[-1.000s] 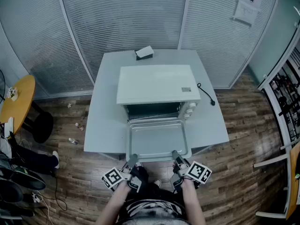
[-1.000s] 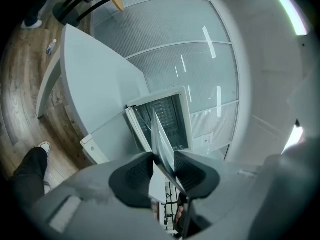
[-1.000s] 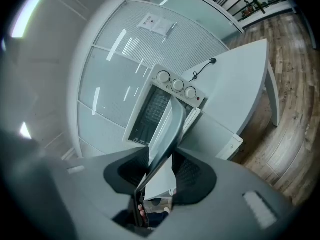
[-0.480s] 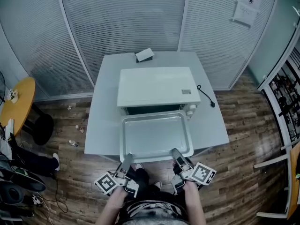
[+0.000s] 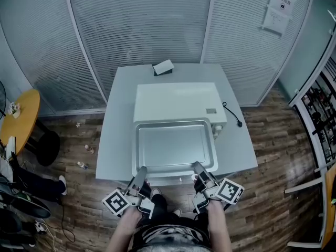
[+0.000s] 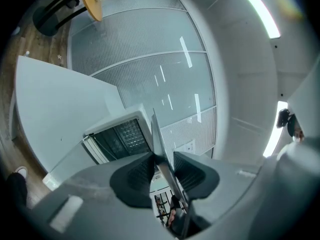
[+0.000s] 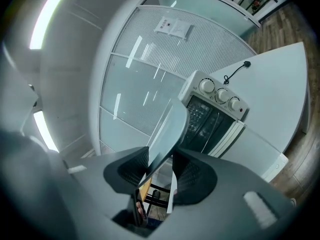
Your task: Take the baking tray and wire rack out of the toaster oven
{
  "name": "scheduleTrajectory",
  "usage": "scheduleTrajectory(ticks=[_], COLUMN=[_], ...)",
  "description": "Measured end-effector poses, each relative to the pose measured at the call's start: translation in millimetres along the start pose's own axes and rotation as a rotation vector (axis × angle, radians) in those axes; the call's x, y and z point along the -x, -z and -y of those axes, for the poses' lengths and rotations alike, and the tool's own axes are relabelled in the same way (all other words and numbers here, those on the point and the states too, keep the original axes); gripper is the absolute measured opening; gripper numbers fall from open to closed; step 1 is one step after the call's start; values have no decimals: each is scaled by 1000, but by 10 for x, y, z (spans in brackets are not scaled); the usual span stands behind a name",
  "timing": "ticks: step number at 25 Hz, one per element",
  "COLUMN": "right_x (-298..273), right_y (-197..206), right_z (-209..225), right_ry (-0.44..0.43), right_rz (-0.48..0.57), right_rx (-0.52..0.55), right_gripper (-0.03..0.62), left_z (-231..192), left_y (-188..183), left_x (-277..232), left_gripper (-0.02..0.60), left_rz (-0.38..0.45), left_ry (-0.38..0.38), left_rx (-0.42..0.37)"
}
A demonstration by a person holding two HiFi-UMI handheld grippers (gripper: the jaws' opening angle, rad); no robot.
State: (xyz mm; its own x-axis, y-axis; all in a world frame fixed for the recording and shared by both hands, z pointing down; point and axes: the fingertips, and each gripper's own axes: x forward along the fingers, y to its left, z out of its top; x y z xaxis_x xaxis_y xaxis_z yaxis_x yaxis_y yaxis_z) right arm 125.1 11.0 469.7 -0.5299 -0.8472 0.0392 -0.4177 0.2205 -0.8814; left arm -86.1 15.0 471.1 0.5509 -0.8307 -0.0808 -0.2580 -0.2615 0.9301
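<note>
A shiny metal baking tray (image 5: pixel 175 146) hangs level in front of the white toaster oven (image 5: pixel 176 101), hiding its door and opening from the head view. My left gripper (image 5: pixel 140 171) is shut on the tray's near rim at the left corner. My right gripper (image 5: pixel 197 166) is shut on the same rim at the right corner. In the left gripper view the tray's edge (image 6: pixel 156 131) runs between the pads of the left gripper (image 6: pixel 162 160), with the oven's dark interior (image 6: pixel 120 138) behind. The right gripper (image 7: pixel 161 165) pinches the tray (image 7: pixel 170 126) beside the oven's knobs (image 7: pixel 220 95). I cannot make out the wire rack.
The oven stands on a pale grey table (image 5: pixel 115 140) with a small box (image 5: pixel 163 67) at its far edge and a black power cord (image 5: pixel 233 114) at the right. A round yellow table (image 5: pixel 18 114) is at the left. Ribbed glass partitions close off the back.
Both grippers have risen with the tray. It came up from just above the open door and now covers the door and the oven's opening from the head view.
</note>
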Motion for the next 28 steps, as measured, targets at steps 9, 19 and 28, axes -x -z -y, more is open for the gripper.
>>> scheduleTrajectory(ticks=[9,19,28], right_x=[-301,-659,-984], right_y=[-242,-439,-655], right_z=[253,400,420], right_ry=[151,214,165], right_rz=[30,55,81], right_rx=[-68,-84,-13], right_gripper=[158,163,164], left_z=[-169,-269,-362], left_y=[-199,-469,-600], left_x=[-472,-911,-1202], left_gripper=[124,126,126], left_rz=[-33,-67,-73], left_ry=[-37,-25,-20], left_rx=[69,41,22])
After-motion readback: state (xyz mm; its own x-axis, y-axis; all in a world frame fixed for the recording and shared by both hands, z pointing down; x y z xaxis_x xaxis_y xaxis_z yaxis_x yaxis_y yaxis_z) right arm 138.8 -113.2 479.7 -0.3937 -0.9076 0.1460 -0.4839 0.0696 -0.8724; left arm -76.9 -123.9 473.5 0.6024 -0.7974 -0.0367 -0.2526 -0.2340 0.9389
